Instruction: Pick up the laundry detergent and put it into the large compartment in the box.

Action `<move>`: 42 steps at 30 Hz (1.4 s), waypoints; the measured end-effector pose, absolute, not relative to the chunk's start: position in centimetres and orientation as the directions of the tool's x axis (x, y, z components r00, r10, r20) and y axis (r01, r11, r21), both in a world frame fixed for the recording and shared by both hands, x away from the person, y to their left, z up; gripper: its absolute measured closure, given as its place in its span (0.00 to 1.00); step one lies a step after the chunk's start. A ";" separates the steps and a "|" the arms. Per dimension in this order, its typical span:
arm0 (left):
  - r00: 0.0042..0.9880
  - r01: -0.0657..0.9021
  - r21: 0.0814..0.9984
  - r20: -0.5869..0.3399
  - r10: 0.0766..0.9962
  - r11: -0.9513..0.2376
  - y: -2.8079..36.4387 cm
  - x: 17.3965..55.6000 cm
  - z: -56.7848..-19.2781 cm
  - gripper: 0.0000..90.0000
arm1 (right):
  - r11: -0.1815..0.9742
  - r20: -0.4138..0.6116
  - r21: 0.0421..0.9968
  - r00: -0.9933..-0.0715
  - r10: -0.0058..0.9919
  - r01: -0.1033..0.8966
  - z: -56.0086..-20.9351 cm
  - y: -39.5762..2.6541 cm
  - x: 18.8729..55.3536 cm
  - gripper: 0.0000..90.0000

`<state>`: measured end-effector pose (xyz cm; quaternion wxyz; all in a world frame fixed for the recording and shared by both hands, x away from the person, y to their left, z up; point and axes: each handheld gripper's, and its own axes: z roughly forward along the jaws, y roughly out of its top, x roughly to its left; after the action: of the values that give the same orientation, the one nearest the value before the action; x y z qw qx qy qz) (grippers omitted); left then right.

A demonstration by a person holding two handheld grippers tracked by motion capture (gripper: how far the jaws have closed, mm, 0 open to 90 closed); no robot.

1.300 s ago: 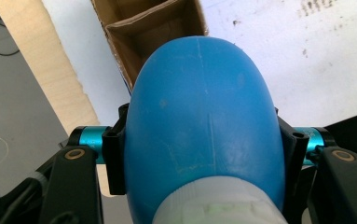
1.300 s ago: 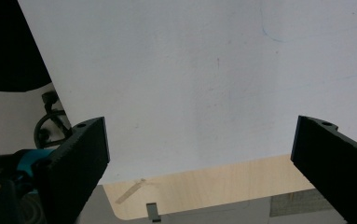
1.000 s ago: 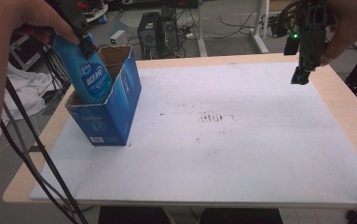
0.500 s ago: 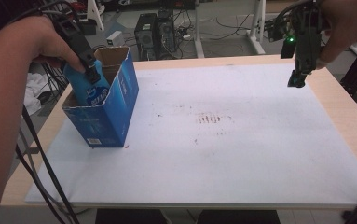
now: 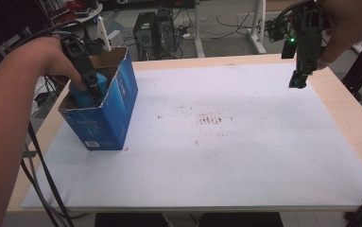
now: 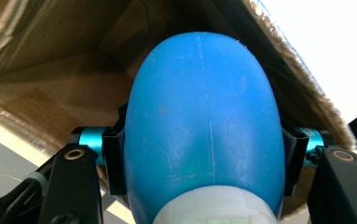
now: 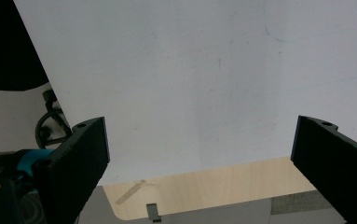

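A blue bottle [image 5: 83,92] with a white cap sits partly down inside an open blue cardboard box [image 5: 114,109] at the table's left. My left gripper [image 5: 92,90] is shut on it, its jaws clamped on both sides of the bottle [image 6: 203,126] in the left gripper view, with the box's brown inside walls [image 6: 59,70] around it. My right gripper [image 5: 297,80] hangs above the table's far right corner, pointing down. In the right gripper view its jaws [image 7: 199,154] stand wide apart with nothing between them.
A white sheet [image 5: 226,142] covers most of the wooden table [image 5: 344,109], with faint brown marks [image 5: 214,119] near its middle. Computer cases [image 5: 157,28], cables and table legs stand on the floor beyond the far edge.
My left gripper has lowered the blue bottle deeper into the box. The right gripper has stayed almost still.
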<state>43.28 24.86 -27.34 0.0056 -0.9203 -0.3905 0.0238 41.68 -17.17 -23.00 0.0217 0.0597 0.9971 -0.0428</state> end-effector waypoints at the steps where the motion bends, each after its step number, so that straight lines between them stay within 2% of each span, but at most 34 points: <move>1: 0.694 0.718 -0.025 -0.042 0.719 -0.695 24.9 43.3 -27.5 0.42 | 0.989 -0.048 -0.080 -0.992 0.117 0.121 -23.1 -17.2 41.7 0.04; 13: 0.697 0.715 -0.025 -0.052 0.715 -0.699 25.0 43.1 -29.3 0.42 | 0.989 -0.041 -0.082 -0.992 0.117 0.120 -23.5 -17.2 41.7 0.04; 30: 0.687 0.724 -0.019 -0.064 0.723 -0.690 25.1 43.1 -29.2 0.41 | 0.989 -0.041 -0.080 -0.992 0.122 0.125 -23.6 -17.3 41.6 0.04; 42: 0.677 0.735 -0.008 -0.044 0.735 -0.678 25.2 42.8 -27.9 0.32 | 0.989 -0.040 -0.077 -0.992 0.122 0.125 -23.6 -17.1 41.5 0.04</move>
<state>42.82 25.15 -27.86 -0.0051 -0.9157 -0.4013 0.0218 41.54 -17.12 -23.59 0.0176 0.0619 0.9971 -0.0397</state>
